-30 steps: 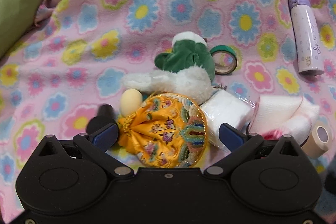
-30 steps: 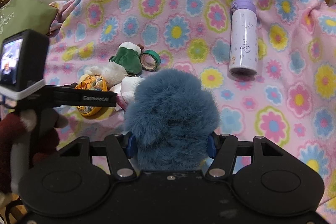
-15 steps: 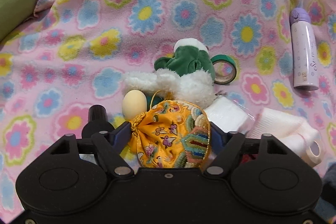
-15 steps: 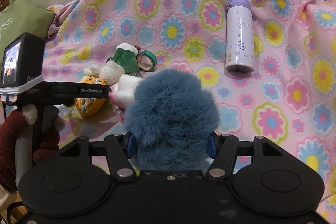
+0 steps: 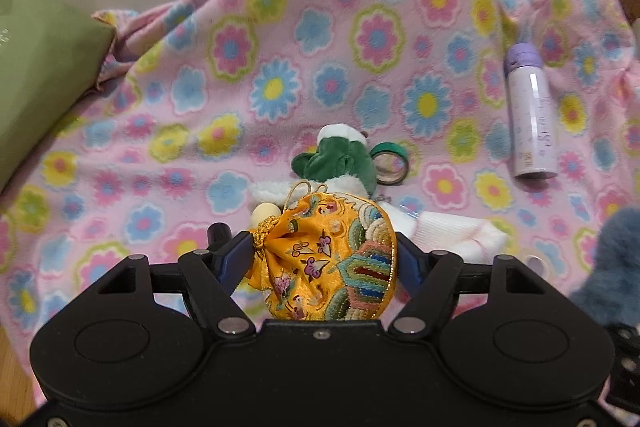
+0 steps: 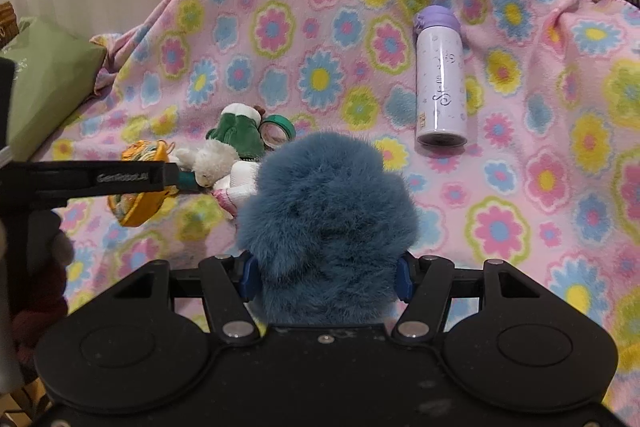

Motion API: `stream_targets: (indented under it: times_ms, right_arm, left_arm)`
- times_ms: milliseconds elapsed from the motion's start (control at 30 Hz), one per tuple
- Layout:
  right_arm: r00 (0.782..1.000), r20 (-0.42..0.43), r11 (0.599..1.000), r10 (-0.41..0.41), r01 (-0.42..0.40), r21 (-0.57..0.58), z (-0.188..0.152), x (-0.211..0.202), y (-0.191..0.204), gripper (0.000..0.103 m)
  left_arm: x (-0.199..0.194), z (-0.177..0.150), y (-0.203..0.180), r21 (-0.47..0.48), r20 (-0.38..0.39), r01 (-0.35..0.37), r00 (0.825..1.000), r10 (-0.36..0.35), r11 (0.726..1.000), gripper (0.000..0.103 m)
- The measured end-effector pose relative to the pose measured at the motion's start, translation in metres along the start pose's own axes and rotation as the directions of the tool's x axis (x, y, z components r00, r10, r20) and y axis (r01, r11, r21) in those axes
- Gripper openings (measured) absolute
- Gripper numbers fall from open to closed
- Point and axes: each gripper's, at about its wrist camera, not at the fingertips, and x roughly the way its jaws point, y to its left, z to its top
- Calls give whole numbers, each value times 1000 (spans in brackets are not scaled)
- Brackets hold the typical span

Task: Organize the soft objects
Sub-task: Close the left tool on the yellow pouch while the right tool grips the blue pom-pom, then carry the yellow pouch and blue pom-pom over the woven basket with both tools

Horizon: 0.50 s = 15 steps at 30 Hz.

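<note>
My left gripper point(image 5: 322, 261) is shut on an orange embroidered pouch point(image 5: 328, 263) and holds it lifted above the flowered blanket point(image 5: 240, 99). The pouch also shows in the right wrist view point(image 6: 140, 183), held by the left gripper's fingers point(image 6: 120, 179). My right gripper point(image 6: 326, 277) is shut on a fluffy blue plush point(image 6: 328, 219), whose edge shows in the left wrist view point(image 5: 612, 267). A green and white plush toy point(image 5: 340, 163) point(image 6: 228, 147) and a white folded cloth point(image 5: 452, 231) lie on the blanket.
A lilac bottle point(image 5: 530, 115) point(image 6: 440, 83) lies on the blanket at right. A green tape roll point(image 5: 392, 163) point(image 6: 278, 133) sits by the plush toy. A cream egg point(image 5: 266, 213) and a black cylinder point(image 5: 218, 233) lie left of the pouch. A green cushion point(image 5: 36, 79) is at far left.
My left gripper closed on the orange pouch and lifted it back from the pile. My right gripper, still holding the blue plush, pulled back slightly.
</note>
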Motion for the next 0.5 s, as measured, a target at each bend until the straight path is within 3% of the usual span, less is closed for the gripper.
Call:
stream_targets:
  times_ms: [267,500]
  right_arm:
    - [1000,21,1000,2,-2,1,-13,-38,1,62]
    - [999,-11,999,32,-32,-17,-38,-73,1,63]
  left_arm:
    - [-55,-18,-6,7,-2,20,1000,-20,1000,68]
    - [-91,-51,-9,11,-63,10,998,-9,1000,69]
